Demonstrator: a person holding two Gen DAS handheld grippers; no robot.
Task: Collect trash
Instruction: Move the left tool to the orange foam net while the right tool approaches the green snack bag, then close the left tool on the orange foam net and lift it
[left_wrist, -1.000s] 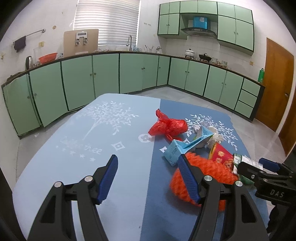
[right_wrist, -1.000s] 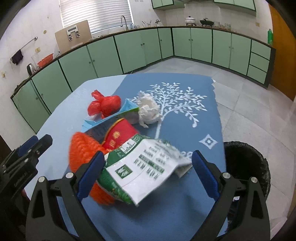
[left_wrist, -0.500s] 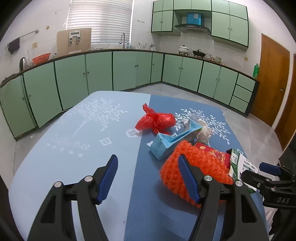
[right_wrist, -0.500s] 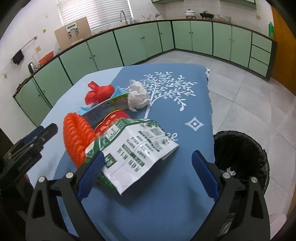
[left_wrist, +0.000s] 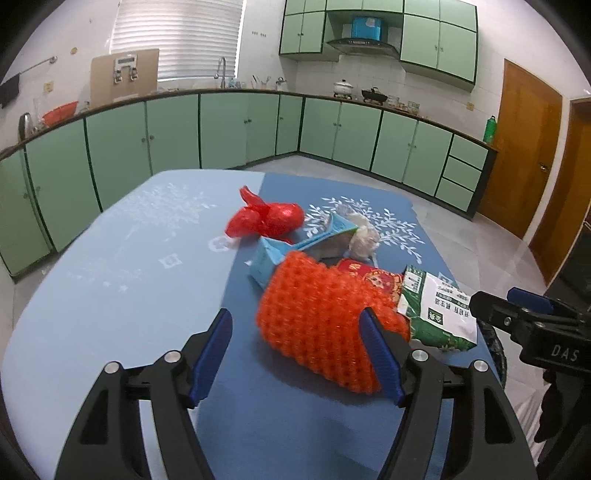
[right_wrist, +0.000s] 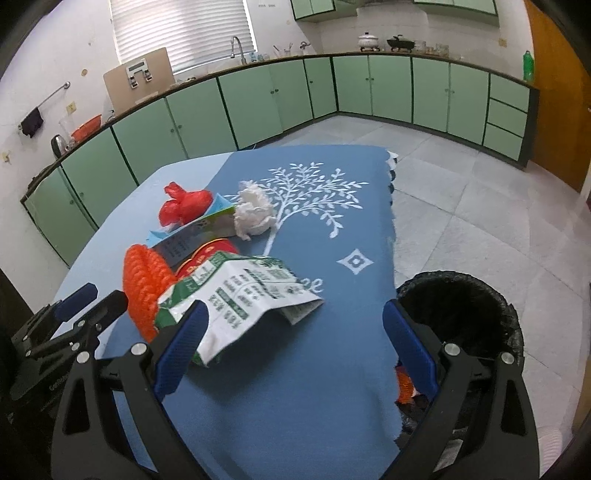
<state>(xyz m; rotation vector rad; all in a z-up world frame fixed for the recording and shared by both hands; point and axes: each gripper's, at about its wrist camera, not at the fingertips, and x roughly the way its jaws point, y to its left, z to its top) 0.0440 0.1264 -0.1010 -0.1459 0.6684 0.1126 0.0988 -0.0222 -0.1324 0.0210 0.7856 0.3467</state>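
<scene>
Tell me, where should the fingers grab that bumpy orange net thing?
Probably the orange net at its near end, approached from the front by the left gripper, now opening. That end bulges free toward it; the far side is crowded by the green packet and blue carton.

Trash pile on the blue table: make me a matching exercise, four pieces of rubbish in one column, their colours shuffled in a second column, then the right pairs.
Column one:
1. knotted plastic bag
2. knobbly foam net sleeve
3. crumpled tissue wad
4. flattened printed food pouch

Column two:
A. green and white
B. white
C. red
D. orange

Pairs: 1-C, 2-D, 3-B, 4-A
</scene>
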